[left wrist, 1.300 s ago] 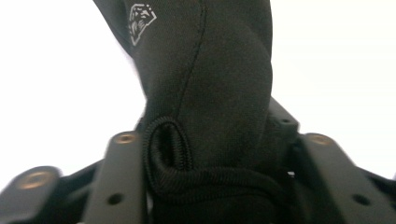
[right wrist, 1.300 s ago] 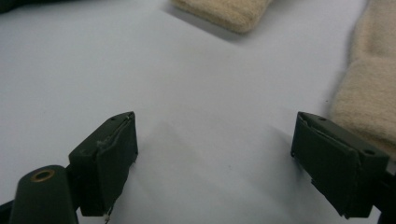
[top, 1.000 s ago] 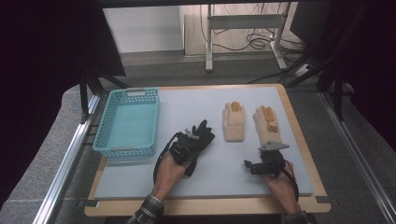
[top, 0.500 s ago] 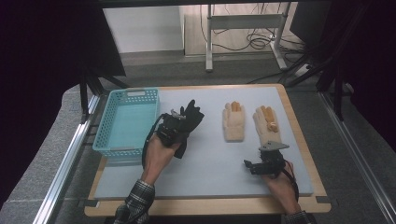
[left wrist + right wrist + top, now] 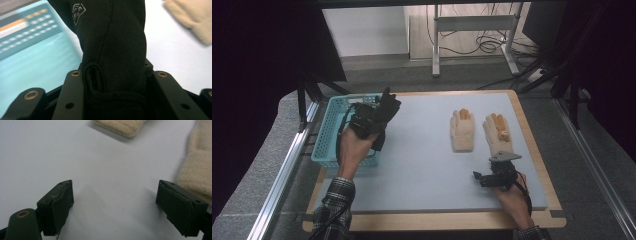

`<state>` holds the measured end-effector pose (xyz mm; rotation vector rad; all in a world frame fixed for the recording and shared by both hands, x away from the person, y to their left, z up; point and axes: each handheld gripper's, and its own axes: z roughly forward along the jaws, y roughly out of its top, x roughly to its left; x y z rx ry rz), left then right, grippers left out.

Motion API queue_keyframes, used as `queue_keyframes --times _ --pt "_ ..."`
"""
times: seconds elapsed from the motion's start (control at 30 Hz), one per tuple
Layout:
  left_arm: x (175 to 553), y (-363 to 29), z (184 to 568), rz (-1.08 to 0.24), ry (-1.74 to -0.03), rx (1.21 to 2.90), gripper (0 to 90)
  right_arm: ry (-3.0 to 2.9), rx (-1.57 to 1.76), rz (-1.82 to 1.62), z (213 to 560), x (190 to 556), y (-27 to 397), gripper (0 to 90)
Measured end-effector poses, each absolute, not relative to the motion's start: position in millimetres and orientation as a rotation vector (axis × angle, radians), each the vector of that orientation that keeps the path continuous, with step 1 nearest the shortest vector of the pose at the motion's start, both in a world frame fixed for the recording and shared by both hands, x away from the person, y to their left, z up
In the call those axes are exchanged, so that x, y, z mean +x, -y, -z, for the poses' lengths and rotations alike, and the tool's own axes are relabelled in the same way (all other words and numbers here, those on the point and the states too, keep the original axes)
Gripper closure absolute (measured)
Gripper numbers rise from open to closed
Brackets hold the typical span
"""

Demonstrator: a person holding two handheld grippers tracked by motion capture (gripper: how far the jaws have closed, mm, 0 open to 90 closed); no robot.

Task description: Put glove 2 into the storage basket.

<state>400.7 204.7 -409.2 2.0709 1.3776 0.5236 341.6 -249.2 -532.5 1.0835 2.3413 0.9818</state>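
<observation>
Above the basket [image 5: 328,131], left gripper [image 5: 379,111] clamps black glove [image 5: 112,37].

A wooden-edged table [image 5: 532,127] has a pale grey mat. On it lie two cream gloves [image 5: 462,131] side by side and a turquoise basket [image 5: 326,135].

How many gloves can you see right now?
3: a black glove clamped in the left hand-held gripper at the blue basket edge, and two beige gloves flat on the mat. More could be hidden in the basket.

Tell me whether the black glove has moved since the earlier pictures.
Yes. The black glove, clamped in the left tongs, went left and up-frame, from mid-mat to the blue basket.
</observation>
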Motion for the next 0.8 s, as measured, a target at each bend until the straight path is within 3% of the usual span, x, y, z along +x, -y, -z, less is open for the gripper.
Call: queue_keyframes --times 0.4,0.8 --pt "422.1 -281.6 436.3 -0.501 -1.639 2.017 61.4 -2.343 1.081 -0.981 532.6 341.7 249.2 14.0" --pt "449.7 -309.3 480.4 -0.441 -1.841 2.093 60.6 -2.343 1.08 -0.981 532.6 341.8 249.3 14.0"
